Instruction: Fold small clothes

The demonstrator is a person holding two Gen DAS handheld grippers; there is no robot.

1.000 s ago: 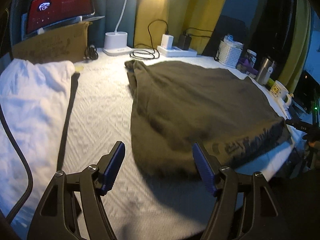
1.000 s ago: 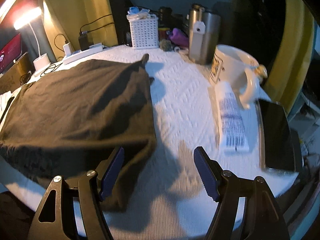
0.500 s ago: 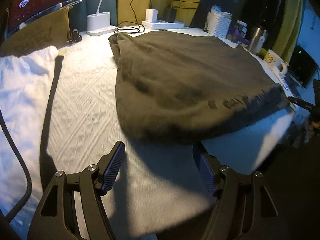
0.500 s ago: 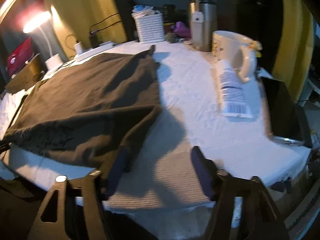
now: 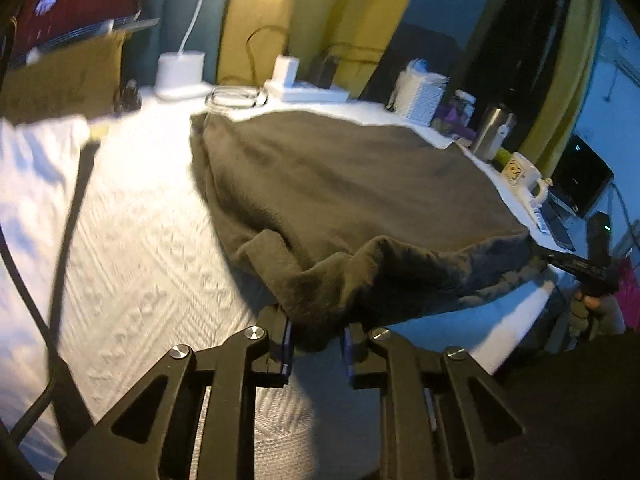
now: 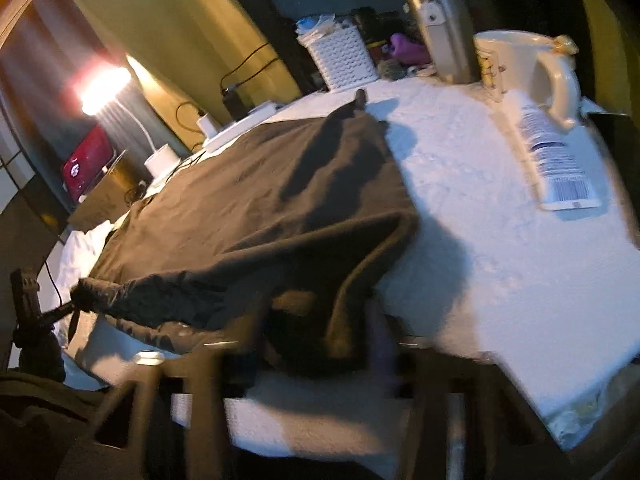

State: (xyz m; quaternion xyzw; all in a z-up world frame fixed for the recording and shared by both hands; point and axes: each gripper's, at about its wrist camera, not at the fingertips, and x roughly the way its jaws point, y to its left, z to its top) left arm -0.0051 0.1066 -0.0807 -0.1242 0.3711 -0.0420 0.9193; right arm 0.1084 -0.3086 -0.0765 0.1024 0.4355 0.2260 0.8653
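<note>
A dark olive-brown garment [image 5: 340,184] lies spread on the white quilted table cover [image 5: 132,240]. My left gripper [image 5: 316,344] is shut on the garment's near left corner and lifts it off the cover. My right gripper [image 6: 316,344] is blurred in its own view and is shut on the garment's [image 6: 260,200] near right corner, which bunches up between the fingers. The near hem hangs stretched between the two grippers. In the left wrist view the right gripper [image 5: 576,266] shows at the hem's far right end.
White cloth [image 5: 36,184] lies at the left with a black cable [image 5: 64,248] across it. At the back stand a lamp base [image 5: 180,76], power strip [image 5: 304,92], white basket [image 6: 344,56], steel tumbler [image 6: 444,24], mug [image 6: 528,72] and a lotion tube [image 6: 556,168].
Both grippers were open in front of the garment's near edge. They have closed on its two near corners and raised the hem off the cover.
</note>
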